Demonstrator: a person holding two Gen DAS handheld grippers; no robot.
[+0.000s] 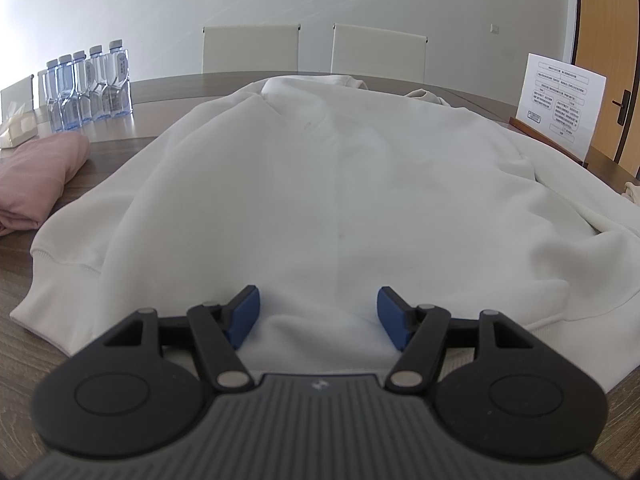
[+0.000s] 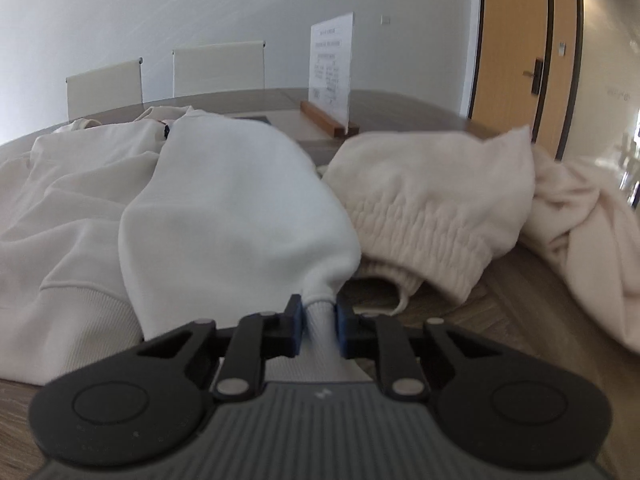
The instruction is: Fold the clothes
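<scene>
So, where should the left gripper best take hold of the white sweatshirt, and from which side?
Probably the ribbed hem just before the open left gripper, approached from the near table edge. The sweatshirt lies flat, and this edge faces the fingers.

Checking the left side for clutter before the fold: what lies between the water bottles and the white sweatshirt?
In the left wrist view, only bare wooden table lies between the water bottles and the white sweatshirt; the folded pink garment lies nearer the camera.
</scene>
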